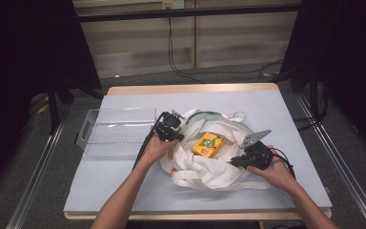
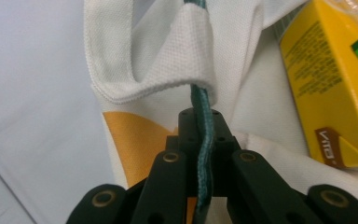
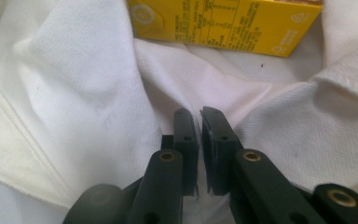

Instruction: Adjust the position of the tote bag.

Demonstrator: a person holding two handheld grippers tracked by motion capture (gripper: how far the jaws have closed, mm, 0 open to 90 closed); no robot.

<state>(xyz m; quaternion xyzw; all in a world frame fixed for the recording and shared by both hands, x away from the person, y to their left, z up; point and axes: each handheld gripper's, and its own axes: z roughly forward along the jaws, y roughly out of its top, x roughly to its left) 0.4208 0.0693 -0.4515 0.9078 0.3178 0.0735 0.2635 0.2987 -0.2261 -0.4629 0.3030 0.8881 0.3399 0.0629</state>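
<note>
Item: crumpled white canvas tote bag [image 1: 209, 167], with an orange printed patch and a dark green cord trim [image 2: 204, 135] along its rim, lying at the middle of the table, nearer our edge than the far one. We hold it at two places. Our left gripper [image 1: 170, 128] sits at the bag's left rim; in the left gripper view its jaws are clamped on the green cord, which runs straight up between them under a folded white strap. Our right gripper [image 1: 249, 157] sits at the bag's near right; in the right gripper view its jaws stand almost together on a pinched ridge of white cloth, a thin slit between them, so we judge that grip light. Contents: one yellow cardboard drink carton [image 1: 208, 144] with green lettering, lying on its side in the open mouth of the bag, between the two grippers. Adjacent: clear plastic tray [image 1: 95, 125] with handles, on the left, just beside the bag. Support: pale blue table top [image 1: 286, 114]. Risks, as we judge them: the thin cord may slide through the left jaws if pulled sideways; the right-hand pinch may lose the cloth, letting the mouth sag shut over the carton; lifting unevenly could tip the carton out.
</note>
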